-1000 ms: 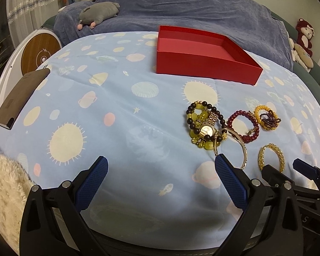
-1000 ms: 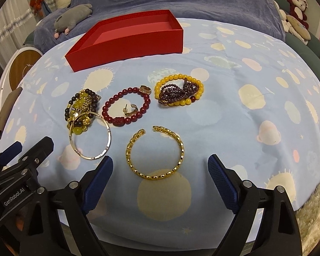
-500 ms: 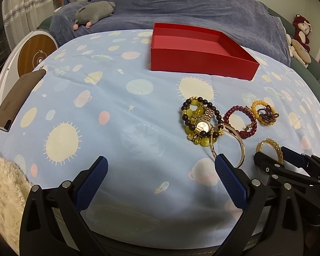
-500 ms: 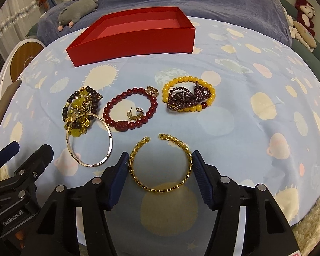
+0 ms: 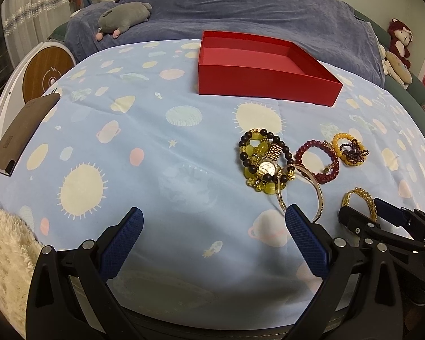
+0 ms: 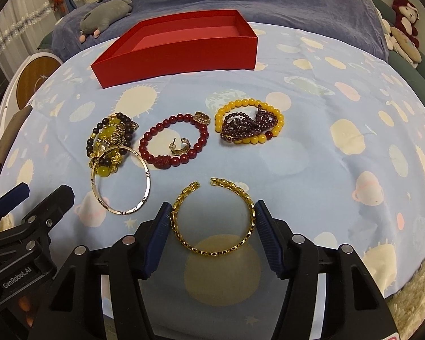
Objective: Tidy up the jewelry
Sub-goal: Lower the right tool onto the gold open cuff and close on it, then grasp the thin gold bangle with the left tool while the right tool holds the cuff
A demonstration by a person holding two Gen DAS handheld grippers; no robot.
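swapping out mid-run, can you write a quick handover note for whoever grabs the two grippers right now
Right gripper: jaws closed in on both sides of the open gold chain-link bangle, which lies on the blue planet-print sheet; not lifted.
Left gripper: open, empty, over bare sheet.
Red cardboard box: at the far side, nothing visible inside.
Still on the sheet: thin gold bangle leaning on the watch and yellow-black bead pile, dark red bead bracelet with a gold earring inside it, yellow bead bracelet under a purple bead strand.
Done: nothing boxed.
Left: probably lift the bangle into the box, then the rest.
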